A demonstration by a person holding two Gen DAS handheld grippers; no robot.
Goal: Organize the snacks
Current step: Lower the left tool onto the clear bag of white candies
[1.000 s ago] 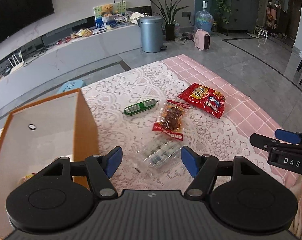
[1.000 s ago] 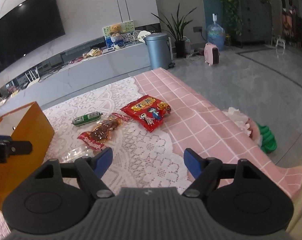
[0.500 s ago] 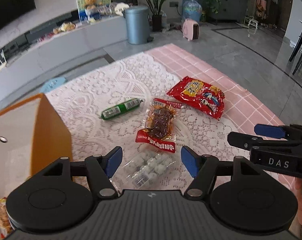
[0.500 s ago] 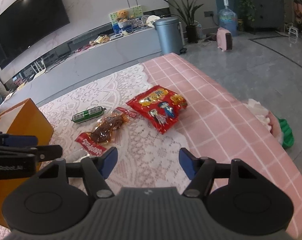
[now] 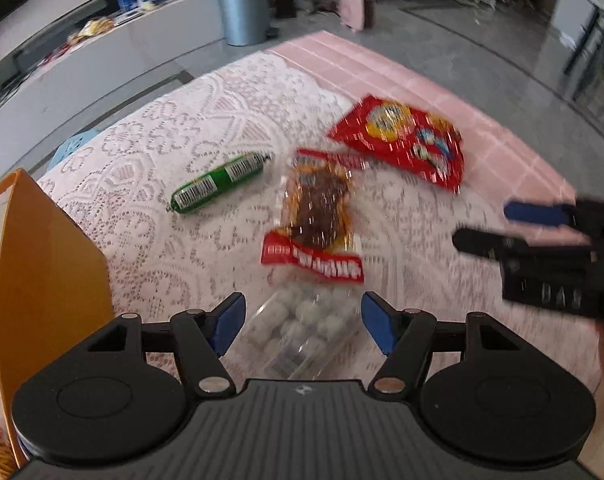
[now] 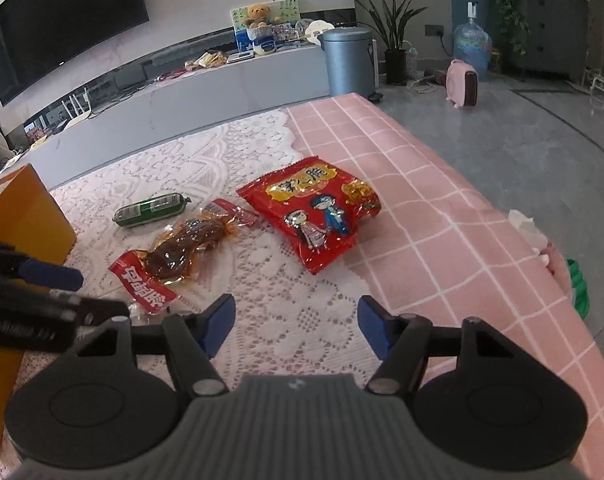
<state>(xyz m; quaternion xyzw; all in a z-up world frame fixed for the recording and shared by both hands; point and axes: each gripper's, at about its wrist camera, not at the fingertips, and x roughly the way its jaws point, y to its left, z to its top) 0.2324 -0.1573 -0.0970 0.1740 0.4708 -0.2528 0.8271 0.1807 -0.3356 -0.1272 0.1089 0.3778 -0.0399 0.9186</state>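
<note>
Left wrist view: the left tool, released wide, straddles a clear candy pack on the desk, long axis toward 1 o'clock. The right tool, also released, hovers farther off at 3 o'clock.

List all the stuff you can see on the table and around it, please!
Clear plastic pack of round white sweets: one, between the left gripper's fingers.
Brown dried-meat packet with red label: one, mid-table.
Green sausage stick: one, beyond the meat packet.
Red cartoon snack bag: one, at the lace cloth's edge.
Orange cardboard box: one, left side.
White lace cloth: one, over the pink checked tablecloth.
Grey-blue bin: one, on the floor.
Left gripper: black, blue pads, open.
Right gripper: same, open.
</note>
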